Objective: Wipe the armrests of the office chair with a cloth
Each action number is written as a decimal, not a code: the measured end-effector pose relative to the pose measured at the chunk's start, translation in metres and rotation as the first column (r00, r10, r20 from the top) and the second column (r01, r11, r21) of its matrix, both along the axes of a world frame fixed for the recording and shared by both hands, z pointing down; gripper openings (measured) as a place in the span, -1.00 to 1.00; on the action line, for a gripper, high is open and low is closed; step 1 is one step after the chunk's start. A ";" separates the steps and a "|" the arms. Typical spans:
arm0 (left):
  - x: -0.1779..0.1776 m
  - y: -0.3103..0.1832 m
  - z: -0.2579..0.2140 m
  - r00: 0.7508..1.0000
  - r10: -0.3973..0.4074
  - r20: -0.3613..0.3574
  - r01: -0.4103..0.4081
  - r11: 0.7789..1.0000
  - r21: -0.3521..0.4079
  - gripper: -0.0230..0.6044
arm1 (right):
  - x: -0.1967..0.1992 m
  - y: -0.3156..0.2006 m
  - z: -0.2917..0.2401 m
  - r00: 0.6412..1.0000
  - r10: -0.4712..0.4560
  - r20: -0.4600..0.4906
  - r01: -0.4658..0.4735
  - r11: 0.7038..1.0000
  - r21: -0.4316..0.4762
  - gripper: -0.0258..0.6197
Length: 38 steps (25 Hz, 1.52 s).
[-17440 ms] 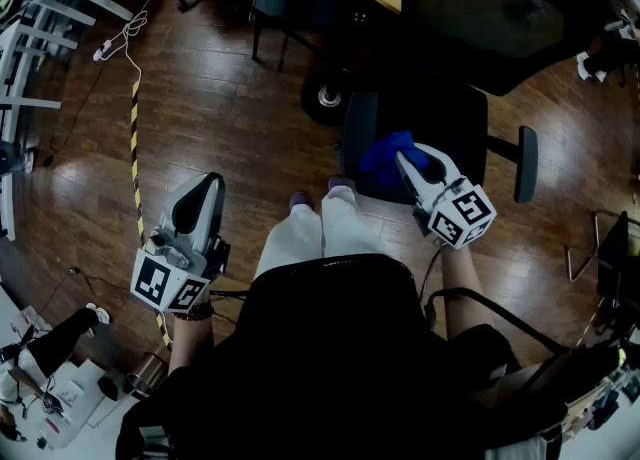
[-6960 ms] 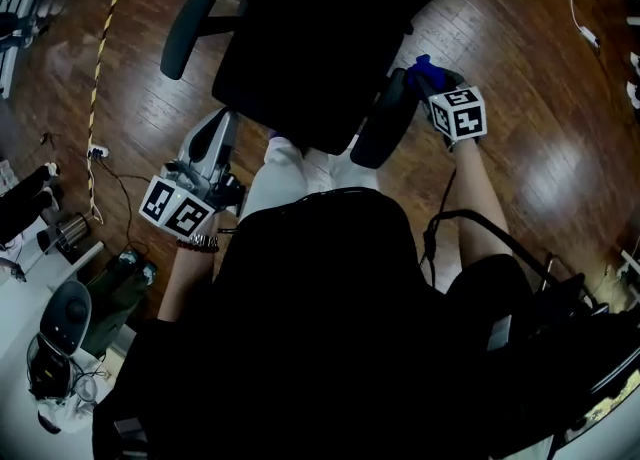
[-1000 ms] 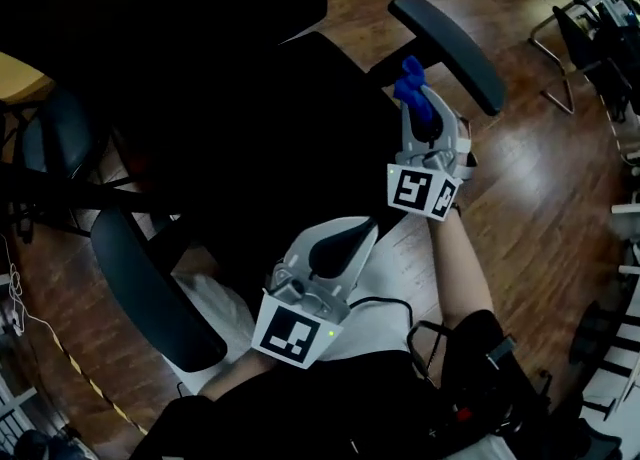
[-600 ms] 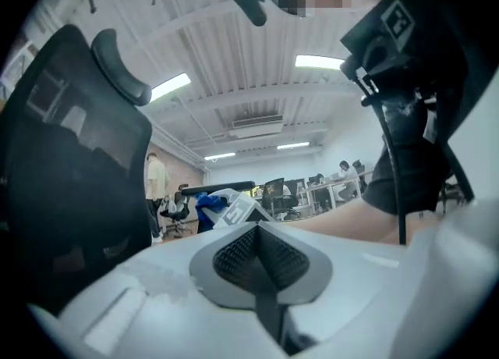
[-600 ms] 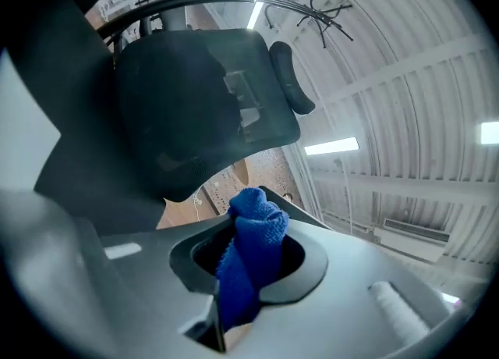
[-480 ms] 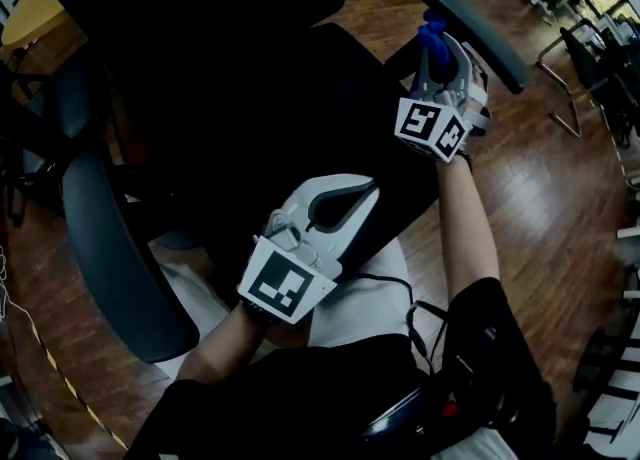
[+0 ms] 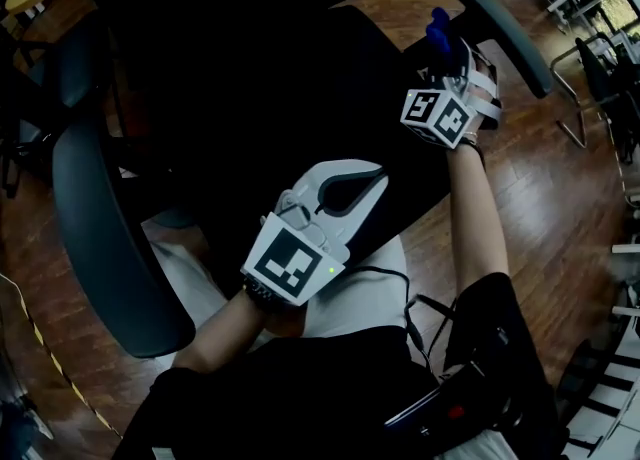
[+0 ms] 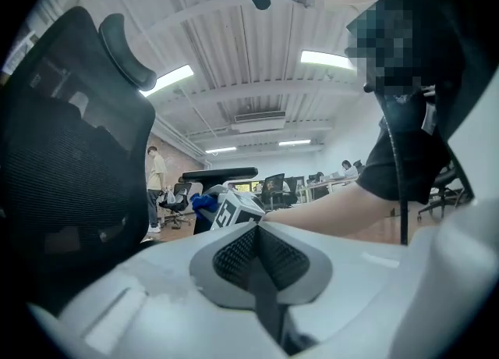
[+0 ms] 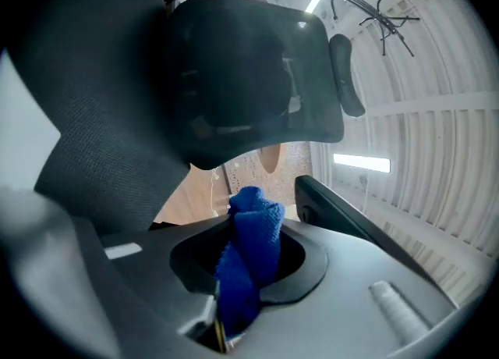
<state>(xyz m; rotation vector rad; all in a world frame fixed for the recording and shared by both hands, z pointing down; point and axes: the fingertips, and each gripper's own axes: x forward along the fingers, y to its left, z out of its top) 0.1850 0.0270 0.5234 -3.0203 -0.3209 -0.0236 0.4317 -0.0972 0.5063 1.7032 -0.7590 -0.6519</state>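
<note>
Blue cloth (image 7: pixel 437 24) clenched in right tool (image 7: pixel 445 48), bunched end poking past tips. Cloth held just beside inner edge of far-right armrest (image 7: pixel 500 20) of office chair; no contact seen. Left tool (image 7: pixel 368 178) pressed shut, nothing gripped, poised over near edge of seat (image 7: pixel 300 78). Step judged: approach to armrest, wipe not yet begun. Next move: cloth to be laid on pad top, pressed lightly, drawn along its length. Left armrest (image 7: pixel 105 238) well apart from cloth.
</note>
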 end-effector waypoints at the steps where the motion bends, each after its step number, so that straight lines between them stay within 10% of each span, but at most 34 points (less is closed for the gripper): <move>1: -0.001 0.002 -0.001 1.000 0.006 -0.004 -0.006 1.000 0.007 -0.91 | 0.000 -0.002 0.009 1.000 0.006 0.008 -0.006 0.999 -0.042 -0.71; 12: -0.010 0.004 -0.007 0.998 0.021 -0.058 -0.022 1.000 -0.016 -0.91 | 0.004 -0.021 0.108 0.953 0.179 0.244 -0.058 0.899 -0.433 -0.72; 19: -0.017 0.007 -0.010 0.997 0.037 -0.073 -0.038 0.999 -0.023 -0.91 | -0.003 0.005 0.006 0.997 0.070 -0.022 -0.073 0.983 -0.170 -0.71; 26: -0.019 0.015 -0.015 0.994 0.063 -0.091 -0.066 0.997 -0.032 -0.91 | 0.000 0.022 -0.028 0.991 0.073 -0.114 -0.076 0.997 -0.019 -0.71; 34: -0.016 0.023 -0.021 0.998 -0.020 -0.061 0.019 1.000 -0.018 -0.91 | 0.005 0.010 0.071 0.987 0.033 0.155 0.014 0.956 -0.293 -0.71; 38: -0.018 0.016 -0.021 0.993 -0.115 -0.021 0.115 0.993 -0.020 -0.91 | -0.063 0.014 0.022 0.892 -0.246 0.380 0.260 0.966 0.016 -0.71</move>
